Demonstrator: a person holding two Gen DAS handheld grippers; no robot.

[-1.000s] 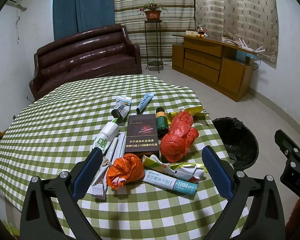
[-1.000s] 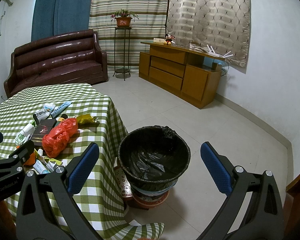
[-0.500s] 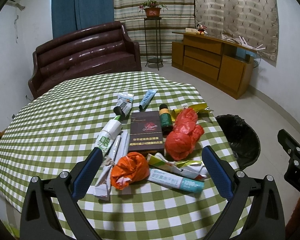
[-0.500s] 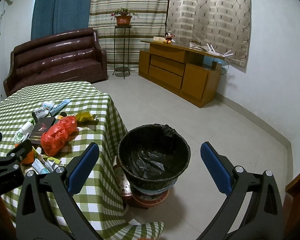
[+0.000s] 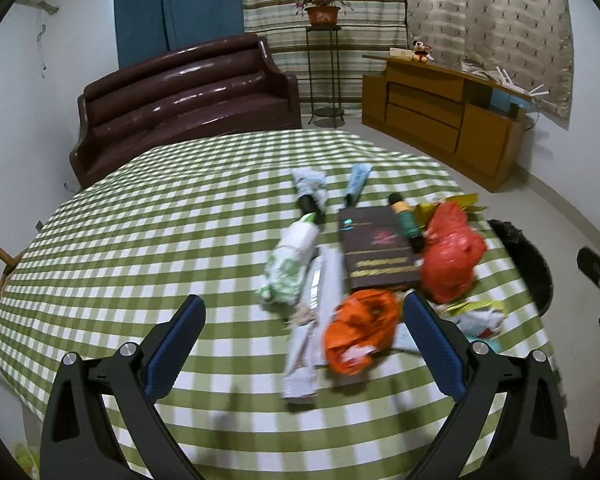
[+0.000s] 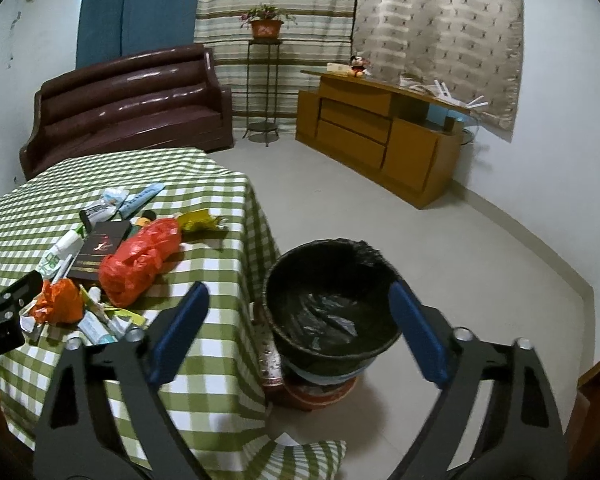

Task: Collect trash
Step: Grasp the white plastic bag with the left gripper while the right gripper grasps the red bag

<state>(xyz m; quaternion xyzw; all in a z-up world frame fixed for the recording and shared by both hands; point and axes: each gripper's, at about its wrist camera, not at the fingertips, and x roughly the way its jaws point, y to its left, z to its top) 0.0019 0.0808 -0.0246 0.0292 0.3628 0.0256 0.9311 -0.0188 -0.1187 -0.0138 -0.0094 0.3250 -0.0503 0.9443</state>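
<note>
Pick step starting: left gripper (image 5: 304, 324) spread wide, empty, above orange bag (image 5: 360, 328); right gripper (image 6: 300, 320) spread over bin (image 6: 332, 308). Next: descend, clamp bag.

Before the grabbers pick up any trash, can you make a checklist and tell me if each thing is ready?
1. Left gripper open and holding nothing: ok.
2. Right gripper open and holding nothing: ok.
3. Trash within the left gripper's line: ok, the crumpled orange bag lies just ahead, close to its right finger.
4. Trash bin lined and with room inside: ok, the black liner is in and only it shows inside.
5. Bin close to the table: ok, it stands on the floor beside the table edge.
6. Left view sharp enough to aim: not ok, the trash pile looks blurred.
</note>
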